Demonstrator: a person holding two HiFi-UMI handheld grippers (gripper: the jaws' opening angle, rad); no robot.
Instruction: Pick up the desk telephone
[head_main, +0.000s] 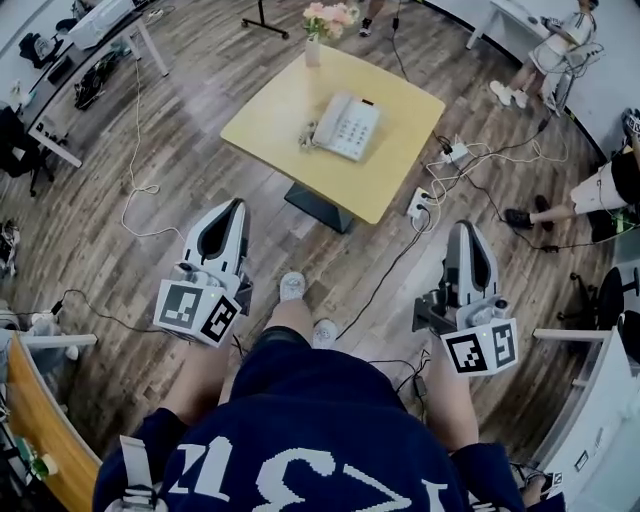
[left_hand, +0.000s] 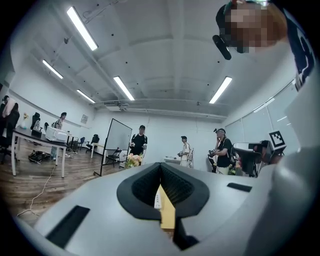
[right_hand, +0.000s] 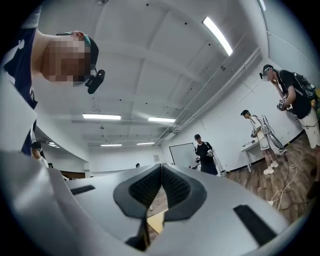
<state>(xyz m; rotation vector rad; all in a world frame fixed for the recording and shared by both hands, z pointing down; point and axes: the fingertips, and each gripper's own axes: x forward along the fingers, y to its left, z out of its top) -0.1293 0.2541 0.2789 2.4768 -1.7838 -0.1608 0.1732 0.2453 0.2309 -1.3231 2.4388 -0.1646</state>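
The white desk telephone (head_main: 347, 126) lies on a small yellow table (head_main: 270, 110) some way ahead of me, its coiled cord at its left side. My left gripper (head_main: 236, 206) and right gripper (head_main: 462, 229) are held low over the wood floor, well short of the table, one on each side of my legs. Both point towards the table with jaws shut and nothing in them. In the left gripper view the shut jaws (left_hand: 160, 167) leave a slit that shows a strip of the yellow table (left_hand: 168, 215). The right gripper view shows shut jaws (right_hand: 161, 170) tilted up at the ceiling.
A vase of pink flowers (head_main: 320, 25) stands at the table's far edge. Cables and power strips (head_main: 421, 201) lie on the floor right of the table. Desks (head_main: 70, 70) line the left wall. Several people (head_main: 560, 45) stand or sit at the right.
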